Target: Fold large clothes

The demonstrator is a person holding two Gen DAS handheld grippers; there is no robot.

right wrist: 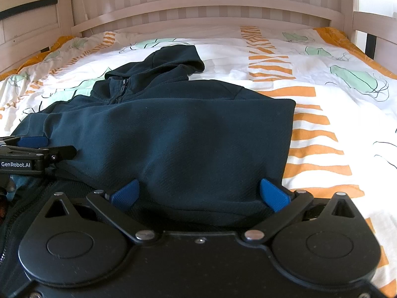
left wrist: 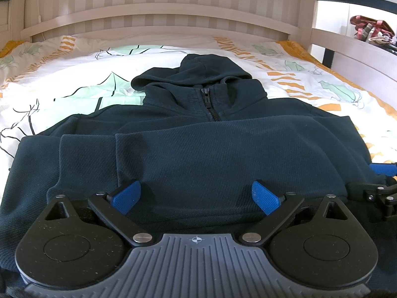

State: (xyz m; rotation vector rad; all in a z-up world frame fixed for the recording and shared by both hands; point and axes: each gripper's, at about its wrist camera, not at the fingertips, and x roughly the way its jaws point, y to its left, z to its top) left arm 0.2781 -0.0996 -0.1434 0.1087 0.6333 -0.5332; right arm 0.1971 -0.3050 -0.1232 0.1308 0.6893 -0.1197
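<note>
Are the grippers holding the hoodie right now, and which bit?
Nothing is held. The left gripper and right gripper are both open, fingers spread at the near folded edge of the dark blue hoodie.

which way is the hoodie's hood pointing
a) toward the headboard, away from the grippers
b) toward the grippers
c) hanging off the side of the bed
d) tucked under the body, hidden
a: the hood lies at the far end of the dark hoodie, nearest the slatted headboard, while the open left gripper and right gripper sit at the near edge.
</note>
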